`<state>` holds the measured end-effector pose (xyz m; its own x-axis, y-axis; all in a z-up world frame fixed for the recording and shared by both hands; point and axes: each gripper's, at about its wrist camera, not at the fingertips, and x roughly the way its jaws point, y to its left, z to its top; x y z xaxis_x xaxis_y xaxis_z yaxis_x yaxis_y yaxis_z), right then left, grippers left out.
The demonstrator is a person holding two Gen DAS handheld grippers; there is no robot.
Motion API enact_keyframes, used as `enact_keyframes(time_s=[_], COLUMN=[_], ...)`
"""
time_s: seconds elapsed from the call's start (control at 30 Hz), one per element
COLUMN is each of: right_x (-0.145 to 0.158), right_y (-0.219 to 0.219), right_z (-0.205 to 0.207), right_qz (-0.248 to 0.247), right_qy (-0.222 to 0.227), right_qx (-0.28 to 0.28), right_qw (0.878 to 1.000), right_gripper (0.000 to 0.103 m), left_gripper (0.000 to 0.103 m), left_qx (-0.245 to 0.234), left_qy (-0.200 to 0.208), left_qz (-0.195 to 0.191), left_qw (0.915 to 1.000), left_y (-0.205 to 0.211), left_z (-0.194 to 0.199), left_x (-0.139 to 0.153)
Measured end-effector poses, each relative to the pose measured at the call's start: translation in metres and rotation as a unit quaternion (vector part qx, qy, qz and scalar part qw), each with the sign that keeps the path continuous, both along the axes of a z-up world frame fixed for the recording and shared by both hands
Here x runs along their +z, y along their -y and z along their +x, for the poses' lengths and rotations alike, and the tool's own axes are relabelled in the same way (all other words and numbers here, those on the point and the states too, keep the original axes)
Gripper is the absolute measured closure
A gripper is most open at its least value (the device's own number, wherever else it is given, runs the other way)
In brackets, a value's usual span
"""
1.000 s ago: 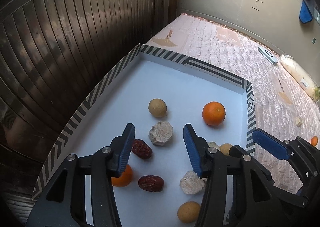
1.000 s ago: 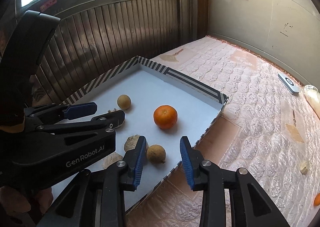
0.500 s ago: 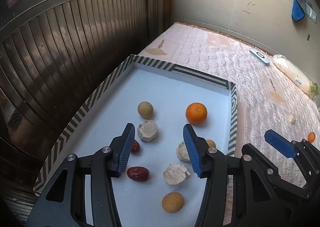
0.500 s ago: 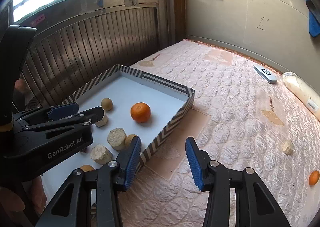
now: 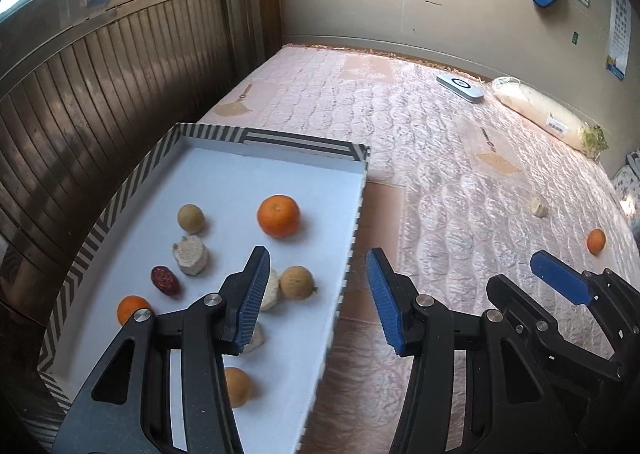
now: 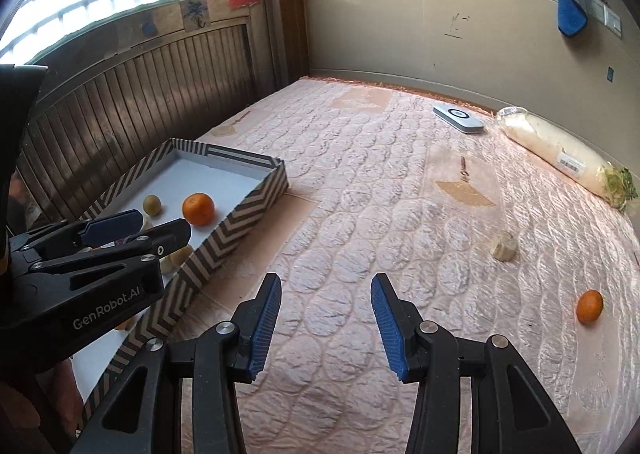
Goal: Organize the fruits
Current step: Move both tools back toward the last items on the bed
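A striped-rim white tray (image 5: pixel 356 238) (image 6: pixel 240 214) lies on the pink mattress and holds an orange (image 5: pixel 278 215) (image 6: pixel 198 209), a smaller orange (image 5: pixel 132 308), round tan fruits (image 5: pixel 191 218), a red date (image 5: pixel 164 280) and pale chunks (image 5: pixel 191 254). My left gripper (image 5: pixel 316 302) is open and empty over the tray's right rim. My right gripper (image 6: pixel 326 328) is open and empty above the mattress, right of the tray. A loose orange (image 6: pixel 589 306) (image 5: pixel 596 241) and a pale chunk (image 6: pixel 503 246) (image 5: pixel 538 207) lie on the mattress at the right.
A wrapped white radish (image 6: pixel 560 158) and a grey flat device (image 6: pixel 458 118) lie near the far wall. A dark slatted wooden panel (image 5: pixel 100 102) runs along the tray's left side. A blue cloth (image 6: pixel 568 10) hangs on the wall.
Both grippers have pulled back and swung right, away from the tray's inside. The loose orange and chunk on the mattress have come into fuller view. Both stay open.
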<state>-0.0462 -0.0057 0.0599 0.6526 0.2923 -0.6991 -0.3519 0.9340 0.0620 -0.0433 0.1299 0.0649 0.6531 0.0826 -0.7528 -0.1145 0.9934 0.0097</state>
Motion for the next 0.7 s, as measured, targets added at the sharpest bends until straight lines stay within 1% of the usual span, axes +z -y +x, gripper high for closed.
enact_keyframes(time_s=[0.3, 0.47, 0.7], right_x=[-0.003, -0.007, -0.018], right_y=[0.066, 0.106, 0.158], right_z=[-0.004, -0.003, -0.003], right_qz=[0.002, 0.0, -0.006], right_qy=[-0.001, -0.01, -0.025], right_qx=[-0.058, -0.088, -0.132], right_qw=[0.998, 0.996, 0.991], right_gripper=[0.058, 0.058, 0.058], left_gripper=[0.052, 0.052, 0.052], left_qx=[-0.049, -0.077, -0.116], left_qy=[-0.008, -0.018, -0.045], left_qz=[0.006, 0.006, -0.004], left_qw=[0.9987, 0.9968, 0.9922], left_y=[0.055, 0.084, 0.124], left_z=[0.007, 0.014, 0.032], left_x=[-0.004, -0.008, -0.018])
